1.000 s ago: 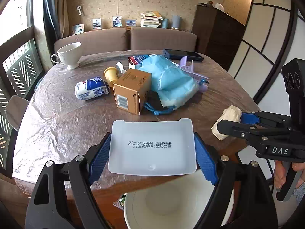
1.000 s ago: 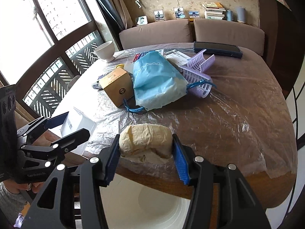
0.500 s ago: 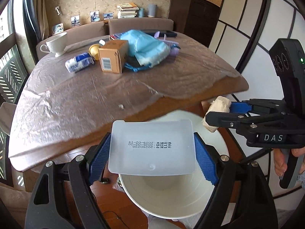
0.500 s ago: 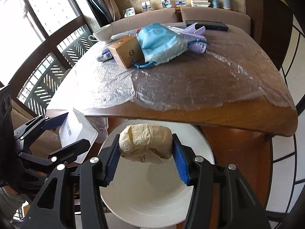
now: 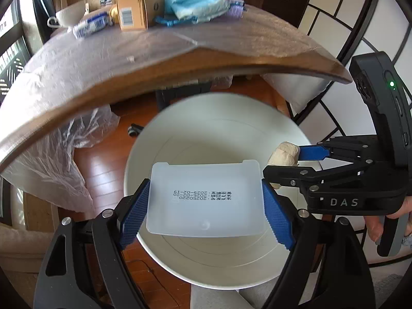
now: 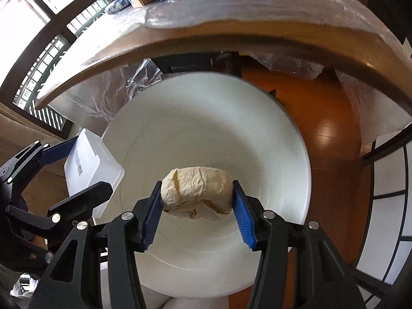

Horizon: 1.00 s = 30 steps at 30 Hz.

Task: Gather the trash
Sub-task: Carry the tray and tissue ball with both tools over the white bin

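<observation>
1. White plastic tray (image 5: 204, 198) sits clamped flat between the blue pads of the left gripper (image 5: 204, 200), printed date text facing up — held over the open white bin (image 5: 180, 118).
2. Crumpled beige tissue wad (image 6: 197, 193) is pinched between the pads of the right gripper (image 6: 197, 200), also above the bin's mouth.
3. Both grippers hang side by side over the bin, just beside each other; the bin stands on the wooden floor (image 6: 322, 118).
4. Behind them rises the plastic-covered table (image 5: 154, 59) — a cardboard box (image 5: 132, 13), a blue bag (image 5: 193, 2) and a white cup (image 5: 69, 16) rest on its far part.
</observation>
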{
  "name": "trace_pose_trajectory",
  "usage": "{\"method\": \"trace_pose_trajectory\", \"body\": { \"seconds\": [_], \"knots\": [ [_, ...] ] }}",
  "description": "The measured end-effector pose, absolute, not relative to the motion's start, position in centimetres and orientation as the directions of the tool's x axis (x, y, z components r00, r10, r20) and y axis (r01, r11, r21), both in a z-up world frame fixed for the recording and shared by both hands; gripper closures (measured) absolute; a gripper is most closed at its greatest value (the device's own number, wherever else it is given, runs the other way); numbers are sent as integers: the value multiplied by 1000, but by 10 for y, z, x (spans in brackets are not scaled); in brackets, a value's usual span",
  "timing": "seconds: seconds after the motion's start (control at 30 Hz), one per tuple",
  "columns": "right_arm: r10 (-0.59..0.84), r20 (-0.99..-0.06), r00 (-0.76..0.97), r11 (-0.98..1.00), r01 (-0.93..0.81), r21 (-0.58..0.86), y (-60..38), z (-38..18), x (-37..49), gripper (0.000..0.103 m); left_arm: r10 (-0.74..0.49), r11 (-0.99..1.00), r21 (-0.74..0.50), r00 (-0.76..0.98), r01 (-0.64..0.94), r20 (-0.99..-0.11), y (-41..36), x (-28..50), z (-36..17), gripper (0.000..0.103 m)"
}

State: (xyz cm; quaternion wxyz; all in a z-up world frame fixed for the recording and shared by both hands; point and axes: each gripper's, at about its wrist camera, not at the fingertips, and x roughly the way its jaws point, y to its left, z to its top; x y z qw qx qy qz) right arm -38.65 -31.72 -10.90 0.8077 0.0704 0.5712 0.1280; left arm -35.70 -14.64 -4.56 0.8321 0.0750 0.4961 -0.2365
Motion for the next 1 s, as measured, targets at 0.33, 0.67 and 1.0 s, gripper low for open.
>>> {"method": "trace_pose_trajectory", "body": {
  "seconds": [0.33,0.67,1.0],
  "knots": [
    [270,-923,275,963,-96,253,-315,-143,-376,52,-259,892,-85,349,443,-901,-154,-348,-84,20],
    [251,-935,251,967,-98,233,-319,-159,-364,52,-236,894,-79,312,442,-920,-159,-336,-105,20],
    [246,-936,253,968,-108,225,-319,-162,-354,52,-220,887,-73,279,455,-935,-160,-328,-121,20]
  ]
}}
